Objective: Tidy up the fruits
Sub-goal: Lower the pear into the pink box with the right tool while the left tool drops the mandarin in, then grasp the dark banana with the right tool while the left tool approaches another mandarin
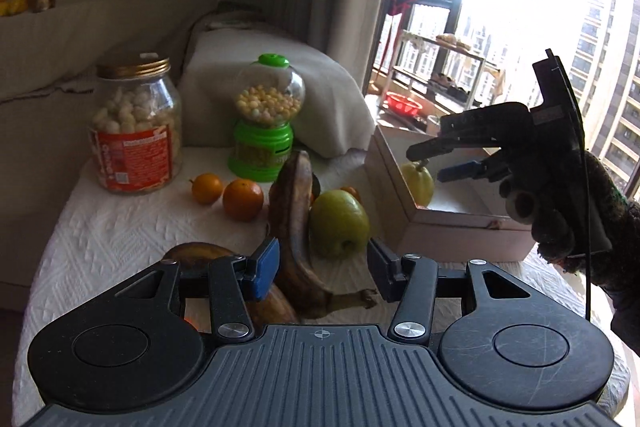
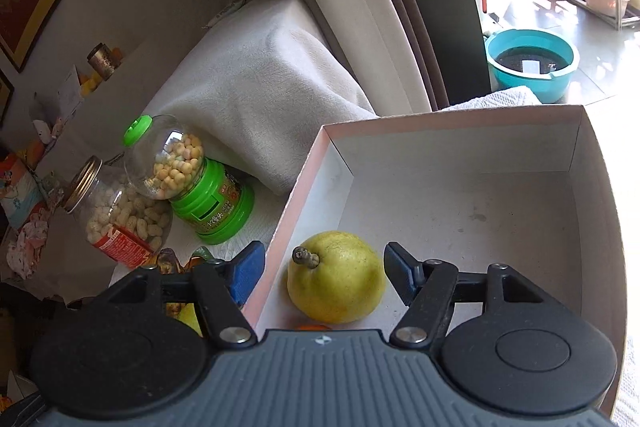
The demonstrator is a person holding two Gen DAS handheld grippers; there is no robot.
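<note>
- Between the blue pads of the right claw (image 2: 325,277), a yellow pear (image 2: 337,277) is lying on the floor of the white box (image 2: 460,211), stem pointing toward the claw's left finger.
- Those jaws are standing spread, with a gap showing on each side of the pear, so the fruit is resting on its own and nothing is pinching it. The left finger is hanging outside the box wall.
- A sliver of orange fruit (image 2: 314,327) is peeking out just under the pear, close to the claw's body.
- To finish this step well, I judge the right claw should be lifting straight up and back, keeping its right pad off the pear so it is not rolling.
- Ahead of the left claw (image 1: 324,269), which is also spread and holding nothing, a brown banana (image 1: 296,211) is arching up between the pads, with a green apple (image 1: 339,223) just to its right.
- Beyond and to the left, two oranges (image 1: 243,199) are sitting on the white worktop (image 1: 120,235).
- For the next pick, closing on the banana's thick middle seems safest to me; its soft skin is likely bruising under a hard squeeze.
</note>
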